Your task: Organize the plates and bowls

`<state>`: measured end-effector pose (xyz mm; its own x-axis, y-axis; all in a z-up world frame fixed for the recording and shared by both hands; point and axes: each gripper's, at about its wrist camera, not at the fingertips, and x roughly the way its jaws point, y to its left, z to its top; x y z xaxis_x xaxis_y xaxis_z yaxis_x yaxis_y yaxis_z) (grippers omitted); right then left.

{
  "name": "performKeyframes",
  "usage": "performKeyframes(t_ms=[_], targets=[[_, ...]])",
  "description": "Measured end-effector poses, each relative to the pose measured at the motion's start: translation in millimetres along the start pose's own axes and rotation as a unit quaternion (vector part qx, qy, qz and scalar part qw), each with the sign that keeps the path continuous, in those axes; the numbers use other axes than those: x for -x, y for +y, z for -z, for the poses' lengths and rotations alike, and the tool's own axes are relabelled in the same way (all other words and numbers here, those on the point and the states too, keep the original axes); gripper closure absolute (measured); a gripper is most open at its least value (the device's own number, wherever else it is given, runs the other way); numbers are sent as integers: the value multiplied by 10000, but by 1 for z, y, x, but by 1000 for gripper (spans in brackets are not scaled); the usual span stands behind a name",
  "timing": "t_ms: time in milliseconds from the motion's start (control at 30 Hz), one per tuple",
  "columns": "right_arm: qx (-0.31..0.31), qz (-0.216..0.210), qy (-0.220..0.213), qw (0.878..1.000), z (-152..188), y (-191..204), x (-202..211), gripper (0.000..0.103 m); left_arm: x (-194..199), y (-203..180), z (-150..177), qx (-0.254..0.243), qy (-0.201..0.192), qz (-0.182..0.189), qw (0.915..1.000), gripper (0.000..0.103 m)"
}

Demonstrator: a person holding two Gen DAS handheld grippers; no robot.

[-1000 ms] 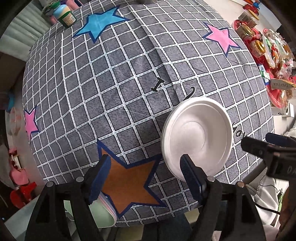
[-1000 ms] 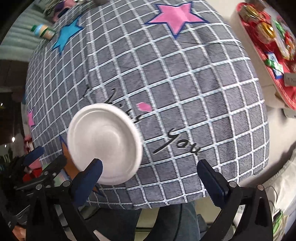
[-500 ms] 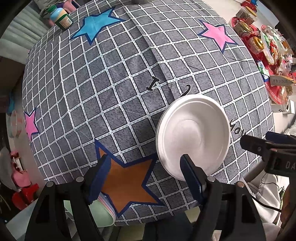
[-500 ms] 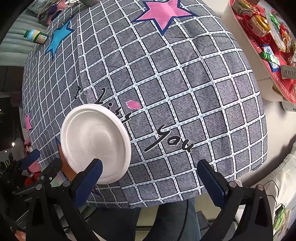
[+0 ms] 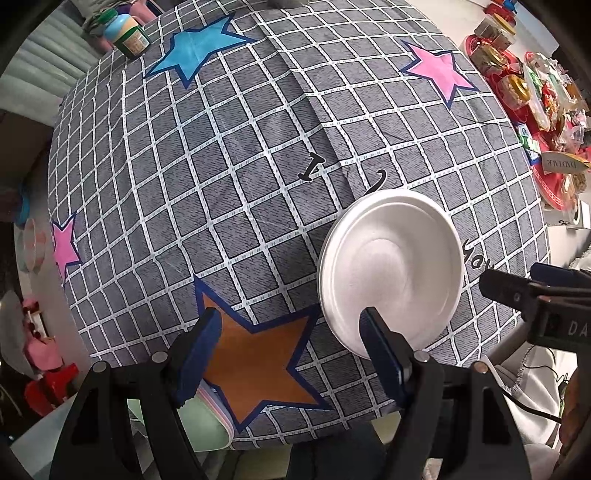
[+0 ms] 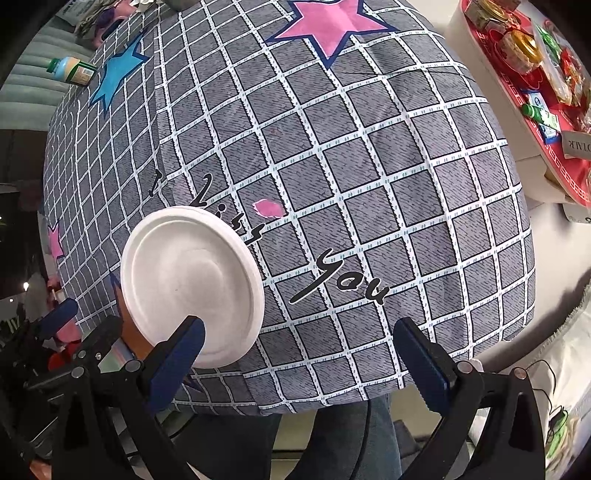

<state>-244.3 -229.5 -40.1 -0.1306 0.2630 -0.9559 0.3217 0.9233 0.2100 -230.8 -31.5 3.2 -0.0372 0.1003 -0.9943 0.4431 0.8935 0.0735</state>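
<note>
A white foam plate (image 5: 391, 269) lies on the checked tablecloth near the table's front edge, beside an orange star (image 5: 258, 365). My left gripper (image 5: 291, 347) points straight down over that star, open with nothing between its fingers; its right finger (image 5: 380, 350) overlaps the plate's near rim in the view. A pale green and pink stack of bowls (image 5: 207, 424) shows just past the table's front edge, under the left finger. In the right wrist view the plate (image 6: 192, 284) sits to the left, and my right gripper (image 6: 303, 354) hangs open and empty over the cloth.
A green-lidded jar (image 5: 127, 35) stands at the table's far left corner. To the right, a red tray (image 5: 554, 192) holds packaged snacks on a white surface. A person's jeans (image 6: 332, 443) show below the front edge. Red and pink items (image 5: 48, 373) lie low on the left.
The left gripper drifted slightly over the table and came back. The plate lies where it was, and both grippers stay open.
</note>
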Motion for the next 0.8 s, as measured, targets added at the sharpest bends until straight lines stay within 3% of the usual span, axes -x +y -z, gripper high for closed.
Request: performKeyframes(t_ms=[533,800], targets=[[226,77,135,9996,-7,3,-6,0,-16,20,-2,191,122,-18,9997,23],[672,406,132,9968,-4,16,-17,0,-35,23,-2,294,262,12,9992,23]])
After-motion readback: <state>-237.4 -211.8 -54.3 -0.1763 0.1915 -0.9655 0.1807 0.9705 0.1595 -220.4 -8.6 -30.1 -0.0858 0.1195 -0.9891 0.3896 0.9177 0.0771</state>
